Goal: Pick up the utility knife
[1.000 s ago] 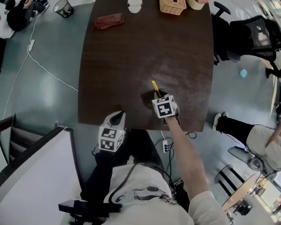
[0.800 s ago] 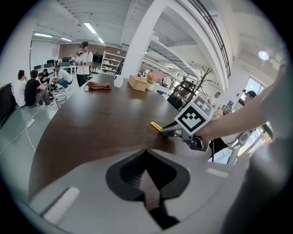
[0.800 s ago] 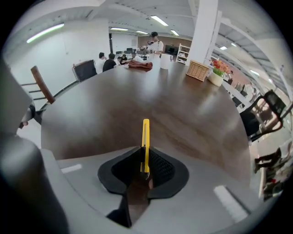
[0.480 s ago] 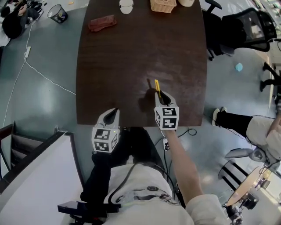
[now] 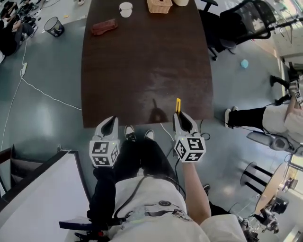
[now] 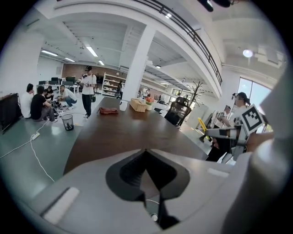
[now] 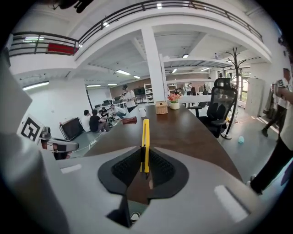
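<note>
jaws pressed together on nothing, the left gripper [image 5: 110,124] hangs just off the near edge of the tabletop [image 5: 142,61], toward its left corner. its own view shows only dark wood beyond the meeting pads. it is probably parked there so as not to crowd the working side, since a slim tool needs only one gripper.

further right along that near edge, the right gripper [image 5: 182,121] is clamped on the utility knife [image 5: 178,105]. it holds the tail end, and the yellow body sticks out forward over the edge, pointing up the length of the tabletop. gripping it by the tail likely keeps the blade end aimed away from the person (no exposed blade can be made out). a shadow [image 5: 156,113] on the wood just beside the knife suggests it is raised off the tabletop, so the pick-up looks essentially done.

at the far end of the tabletop, a red cloth [image 5: 103,26], a cup [image 5: 125,8] and a basket [image 5: 158,5] sit well apart from the knife.
</note>
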